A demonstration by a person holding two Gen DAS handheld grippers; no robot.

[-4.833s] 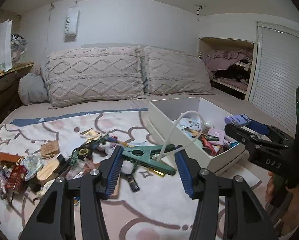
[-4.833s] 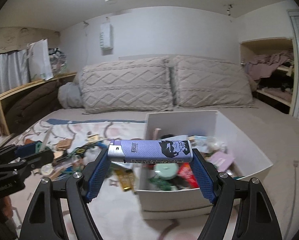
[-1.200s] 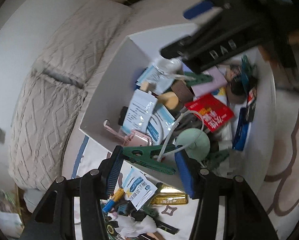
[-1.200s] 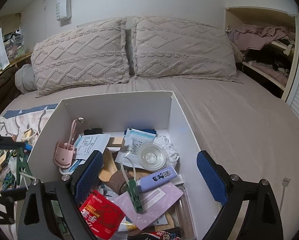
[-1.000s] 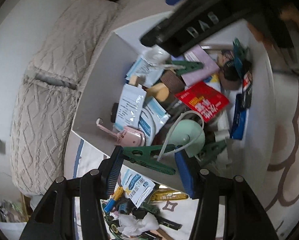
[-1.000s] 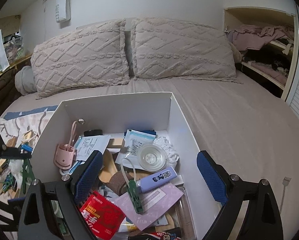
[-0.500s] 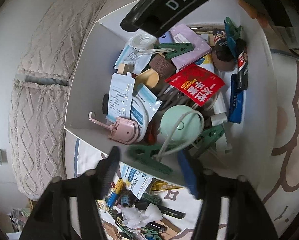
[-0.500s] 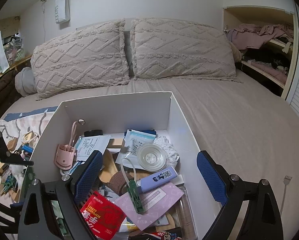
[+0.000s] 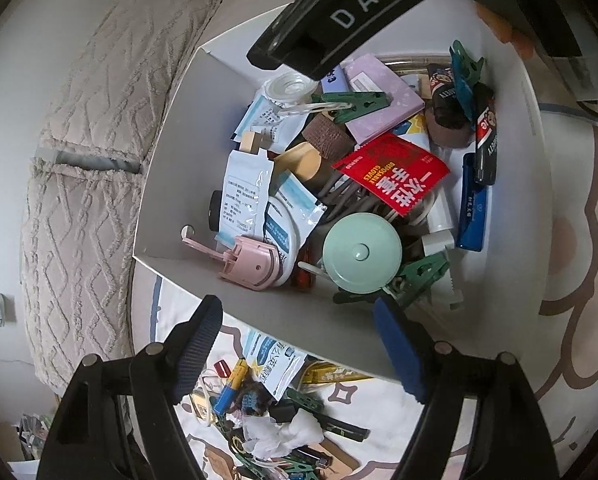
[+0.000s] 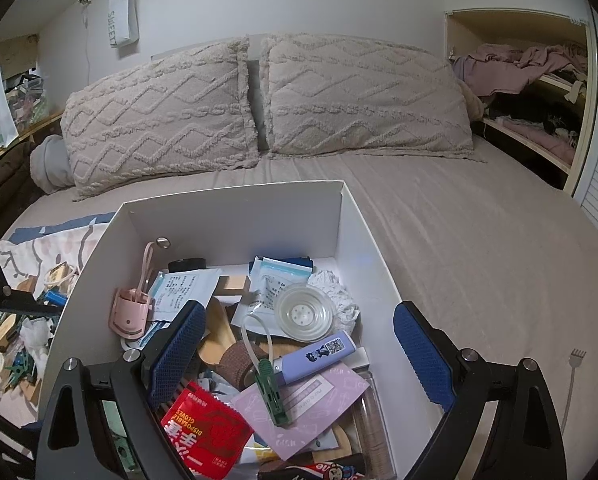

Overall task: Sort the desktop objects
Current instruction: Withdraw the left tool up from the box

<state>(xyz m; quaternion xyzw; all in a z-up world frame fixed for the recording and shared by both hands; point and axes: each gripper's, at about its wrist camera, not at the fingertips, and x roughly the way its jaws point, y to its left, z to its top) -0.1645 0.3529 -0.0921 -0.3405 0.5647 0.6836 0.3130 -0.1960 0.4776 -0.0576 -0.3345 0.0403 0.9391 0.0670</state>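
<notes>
- While the left gripper (image 9: 299,344) hangs over the near wall of the white cardboard box (image 9: 171,160), its blue-padded jaws have just been opening and now stand spread with nothing between them.
- Just beyond its right pad, the dark green plastic clothes peg (image 9: 415,278) with a pale looped cord lies inside the box, leaning against the round mint-green lidded tin (image 9: 361,254); no pad touches it.
- Beside the tin sit a pink eyelash curler (image 9: 247,260), white sachets with blue print (image 9: 243,200) and a red packet of disposable gloves (image 9: 391,176).
- Under the left gripper, outside the box, a heap of loose bits lies on the patterned blanket (image 9: 571,320): a blue-and-yellow battery (image 9: 229,386), a printed sachet and crumpled white tissue (image 9: 287,434).
- Over the far part of the box, the right gripper (image 10: 295,354) also has its jaws spread wide and holds nothing.
- Below it lie a lilac lighter with a cartoon print (image 10: 319,354), a second green peg (image 10: 273,388) on a pale purple card (image 10: 307,408), and a clear round lid (image 10: 305,314).
- Further off, the box rests on a beige bed sheet (image 10: 459,240), with two knitted beige pillows (image 10: 363,100) against the wall.
</notes>
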